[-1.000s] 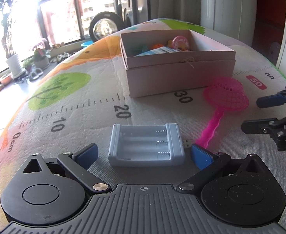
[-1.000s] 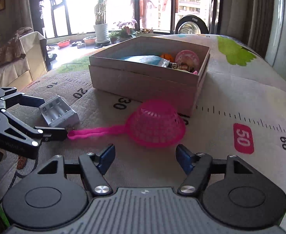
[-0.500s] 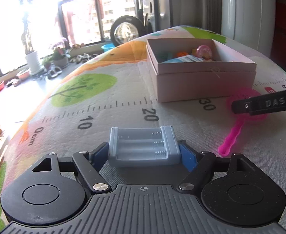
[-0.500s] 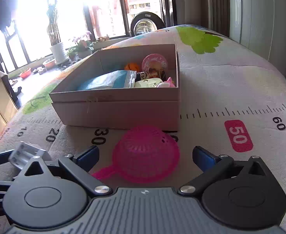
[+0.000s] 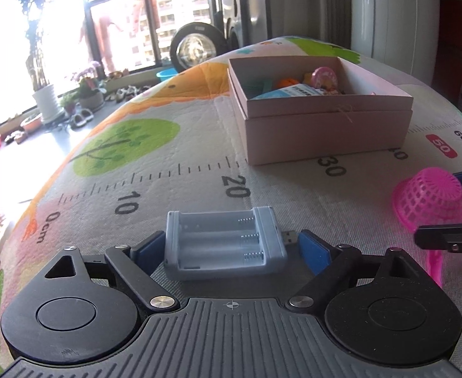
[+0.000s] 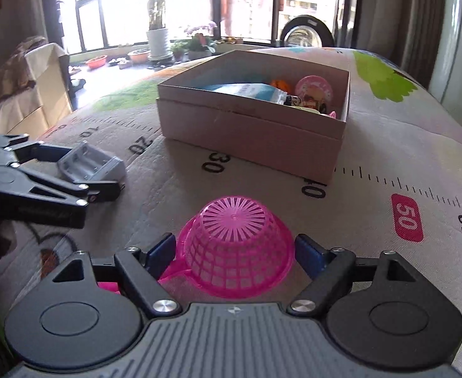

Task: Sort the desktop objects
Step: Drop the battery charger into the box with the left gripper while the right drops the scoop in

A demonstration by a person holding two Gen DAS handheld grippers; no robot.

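A grey battery charger lies on the printed mat between the blue pads of my left gripper. The left pad touches it; the right pad stands by its USB plug with a small gap. The charger also shows in the right wrist view. A pink mesh strainer, dome up, sits between the pads of my right gripper, which stand close beside its rim. It also shows in the left wrist view. An open pink box holding several items stands beyond.
The mat has a printed ruler and tree shapes. The box stands at the middle back. The mat's edges fall away left and right. A window with plant pots lies beyond on the left.
Both grippers have moved forward onto their objects. The charger now sits between the left pads and the strainer's dome between the right pads, with both jaws narrower than a second ago.
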